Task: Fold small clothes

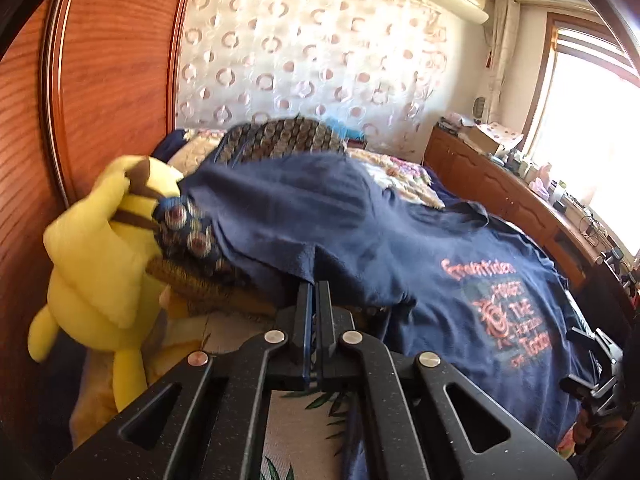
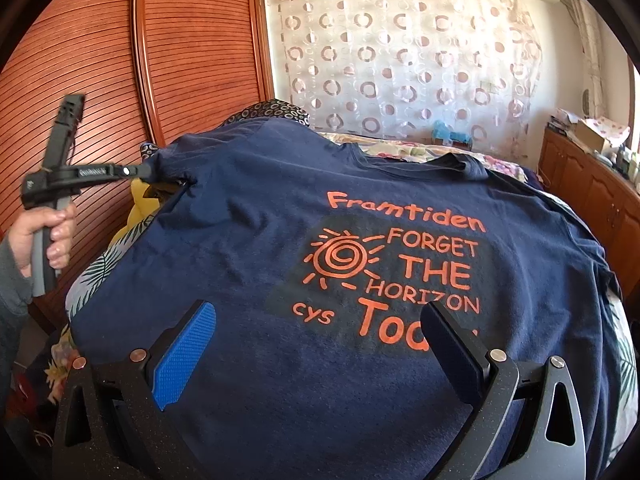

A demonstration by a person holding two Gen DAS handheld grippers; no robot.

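Two claws work over one navy shirt point(image 2: 280, 240) spread print-up on a bed point(image 2: 420, 148). Its orange lettering and spiral sun face the right wrist camera, with the collar at the far side and the hem nearest that camera. The left claw point(image 1: 316, 280) is pressed together, pinching an edge of the shirt at its left sleeve; in the right wrist view that claw point(image 2: 140, 171) reaches in from the left and meets the sleeve, where the cloth bunches into a small dark fold. A hand point(image 2: 44, 236) in a grey sleeve grips its handle. The right claw point(image 2: 316, 328) is spread wide above the near part of the shirt, its blue pad on the left and dark pad on the right, with nothing between them but the flat cloth below; whether the tips touch the fabric cannot be told. A yellow plush toy point(image 1: 100, 264) lies at the left edge of the bed, just beside the pinched sleeve, against a wooden wardrobe point(image 2: 120, 60). A patterned curtain point(image 2: 400, 60) hangs on the far wall.
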